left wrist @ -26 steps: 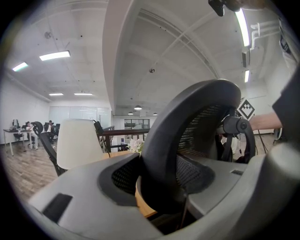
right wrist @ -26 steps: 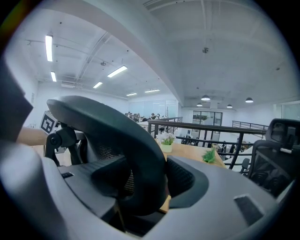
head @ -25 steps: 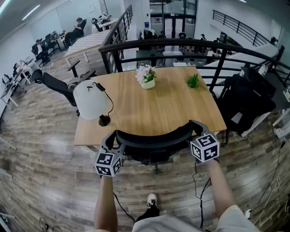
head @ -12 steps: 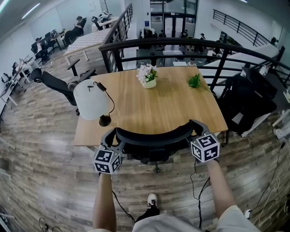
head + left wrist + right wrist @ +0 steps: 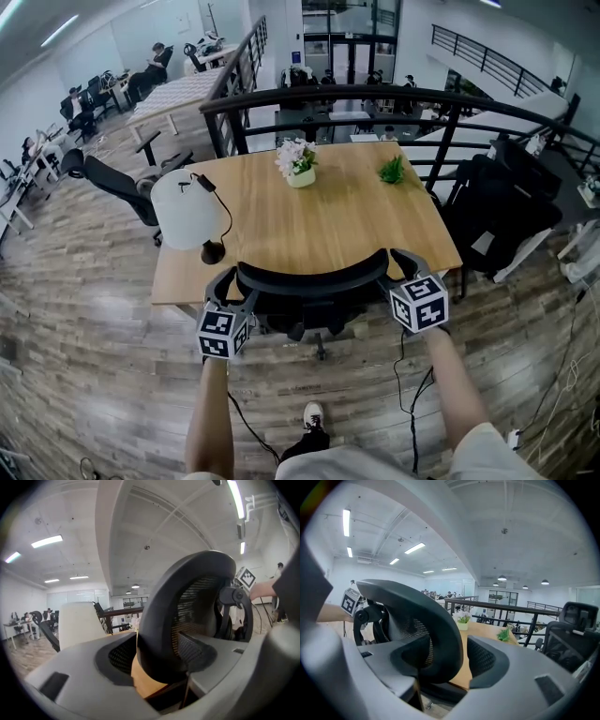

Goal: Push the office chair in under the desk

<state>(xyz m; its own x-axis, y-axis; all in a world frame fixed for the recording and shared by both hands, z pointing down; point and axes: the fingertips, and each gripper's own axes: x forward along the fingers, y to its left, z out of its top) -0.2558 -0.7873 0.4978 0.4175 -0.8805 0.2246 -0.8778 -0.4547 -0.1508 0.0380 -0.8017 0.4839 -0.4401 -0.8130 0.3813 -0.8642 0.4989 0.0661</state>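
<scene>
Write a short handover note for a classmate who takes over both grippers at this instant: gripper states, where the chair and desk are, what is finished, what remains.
Left gripper: jaws opening, with the left end of the office chair backrest between them and a gap on one side.
Right gripper: jaws opening, with the right end of the backrest between them.
Chair: the backrest is at the near edge of the desk, and the seat looks mostly under it.
Done: the chair appears pushed in.
Left: draw both grippers back off the backrest.
</scene>
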